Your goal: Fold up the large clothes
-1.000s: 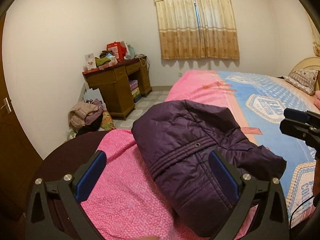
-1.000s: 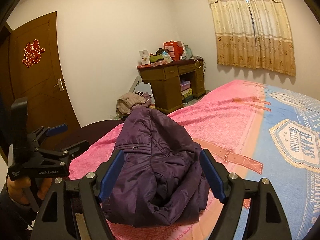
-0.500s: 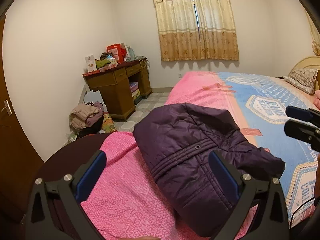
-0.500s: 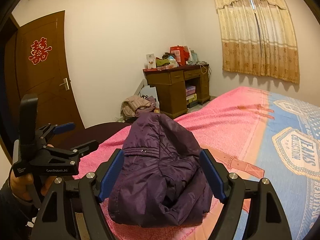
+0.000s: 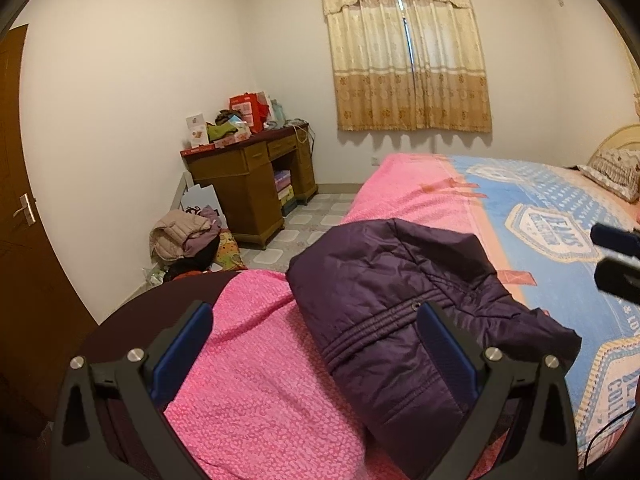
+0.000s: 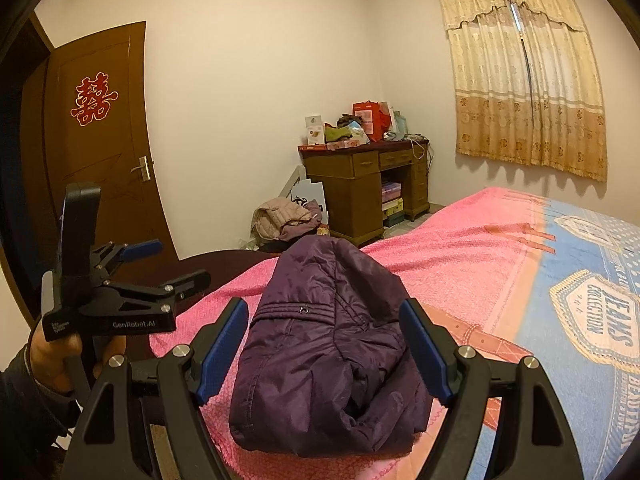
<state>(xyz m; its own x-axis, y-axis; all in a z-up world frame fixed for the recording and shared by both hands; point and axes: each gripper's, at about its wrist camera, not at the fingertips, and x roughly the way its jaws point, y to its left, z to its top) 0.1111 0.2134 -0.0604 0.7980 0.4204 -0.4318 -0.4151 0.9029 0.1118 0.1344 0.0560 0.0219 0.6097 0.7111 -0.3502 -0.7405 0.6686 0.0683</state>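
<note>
Lying across the pink end of the bedspread [image 6: 460, 264], the purple padded jacket [image 6: 332, 344] is sitting as a compact folded bundle; folding is looking essentially done, perhaps only tidying left. Left gripper [image 5: 312, 352] is hovering above it, jaws spread, holding nothing. Right gripper [image 6: 324, 348] is likewise standing apart and empty.

Glossy quilted jacket [image 6: 328, 344], nubbly bedspread [image 6: 460, 264]
</note>
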